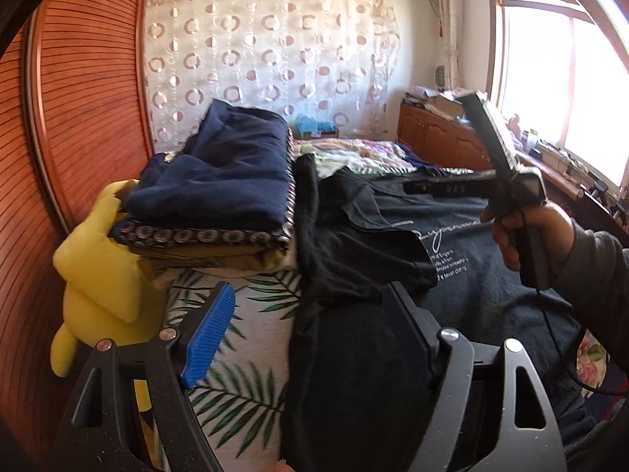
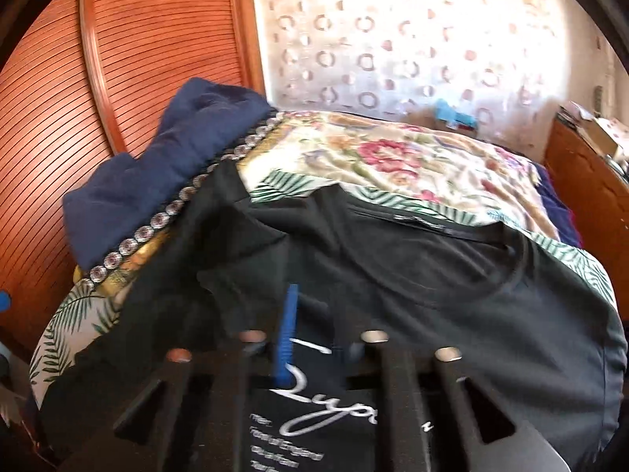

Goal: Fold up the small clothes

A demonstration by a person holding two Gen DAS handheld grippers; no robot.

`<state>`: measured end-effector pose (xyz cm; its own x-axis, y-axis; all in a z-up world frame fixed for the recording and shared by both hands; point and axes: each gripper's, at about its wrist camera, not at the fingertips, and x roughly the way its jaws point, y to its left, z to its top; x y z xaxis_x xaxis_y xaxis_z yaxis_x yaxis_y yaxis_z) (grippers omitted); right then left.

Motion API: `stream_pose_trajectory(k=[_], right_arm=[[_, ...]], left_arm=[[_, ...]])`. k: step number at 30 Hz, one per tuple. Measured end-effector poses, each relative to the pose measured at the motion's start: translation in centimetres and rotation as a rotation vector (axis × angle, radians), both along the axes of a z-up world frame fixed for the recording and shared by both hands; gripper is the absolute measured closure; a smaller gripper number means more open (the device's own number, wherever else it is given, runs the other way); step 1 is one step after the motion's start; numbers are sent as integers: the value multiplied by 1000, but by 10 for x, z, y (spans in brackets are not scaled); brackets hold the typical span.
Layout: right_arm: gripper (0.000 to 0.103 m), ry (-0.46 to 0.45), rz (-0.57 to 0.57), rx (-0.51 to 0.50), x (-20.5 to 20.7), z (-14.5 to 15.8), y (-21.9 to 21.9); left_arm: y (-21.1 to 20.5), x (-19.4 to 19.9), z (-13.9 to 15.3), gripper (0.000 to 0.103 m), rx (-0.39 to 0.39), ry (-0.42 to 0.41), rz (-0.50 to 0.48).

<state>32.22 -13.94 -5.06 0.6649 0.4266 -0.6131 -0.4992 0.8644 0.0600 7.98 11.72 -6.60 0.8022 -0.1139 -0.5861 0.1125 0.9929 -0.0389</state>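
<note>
A black T-shirt [image 1: 393, 244] with white print lies spread on the leaf-patterned bed cover; its left sleeve is folded inward. It also shows in the right wrist view [image 2: 432, 267]. My left gripper [image 1: 310, 295] is open, its jaws wide apart over the shirt's left edge, holding nothing. My right gripper [image 2: 314, 314] hovers above the shirt's middle with its jaws nearly together and nothing between them; it also shows in the left wrist view [image 1: 436, 188], held by a hand at the right.
A stack of folded clothes [image 1: 220, 181] topped by a navy garment sits at the left. A yellow plush toy [image 1: 98, 267] lies beside it. A wooden wardrobe [image 1: 78, 98] stands left, a floral blanket [image 2: 393, 157] behind, cabinets [image 1: 440, 137] at right.
</note>
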Motion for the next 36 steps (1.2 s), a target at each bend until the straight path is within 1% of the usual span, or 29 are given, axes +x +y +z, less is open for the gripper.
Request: stream_pose_trajectory(k=[1,2,6,9,11,14,17,21,24,26,28,31,34,36], right_arm=[[55,2,12,24,-2,1,0],[54,7,20,35,-3,0,-1],[54,17,71,29,-1,0,8],[54,20,115,-15,3,-3,22],[54,39,157,-41,9,-3,31],[54,63,172,-103,25,-9,52],[54,78,196,-162,31,-14,61],[54,91,221,-183,30,-14,64],[54,76,224,-222,28,-17,64],[54,68,195,-232,31,-16,62],[54,66,129,-244,35,-17,57],[54,65,33,-245,42,-15,38],[54,58,-28,-219,44,-10,15],[54,47,-24,-152,41,-2,0]], left_arm=[[-3,4,-3,25,4,12,-5],[-6,7,-6,25,8,22,-8],[-15,28,-24,25,42,93,-12],[-18,42,-38,25,64,143,-14],[-19,48,-44,25,84,167,-4],[-20,55,-53,25,99,205,-2],[-22,59,-60,25,113,228,-3],[-21,58,-62,25,98,226,-1],[-20,58,-63,24,75,228,1],[-16,59,-63,23,54,236,3],[-15,57,-63,23,55,237,1],[-16,59,-63,23,55,236,4],[-16,58,-63,23,54,235,6],[-16,58,-63,23,53,235,7]])
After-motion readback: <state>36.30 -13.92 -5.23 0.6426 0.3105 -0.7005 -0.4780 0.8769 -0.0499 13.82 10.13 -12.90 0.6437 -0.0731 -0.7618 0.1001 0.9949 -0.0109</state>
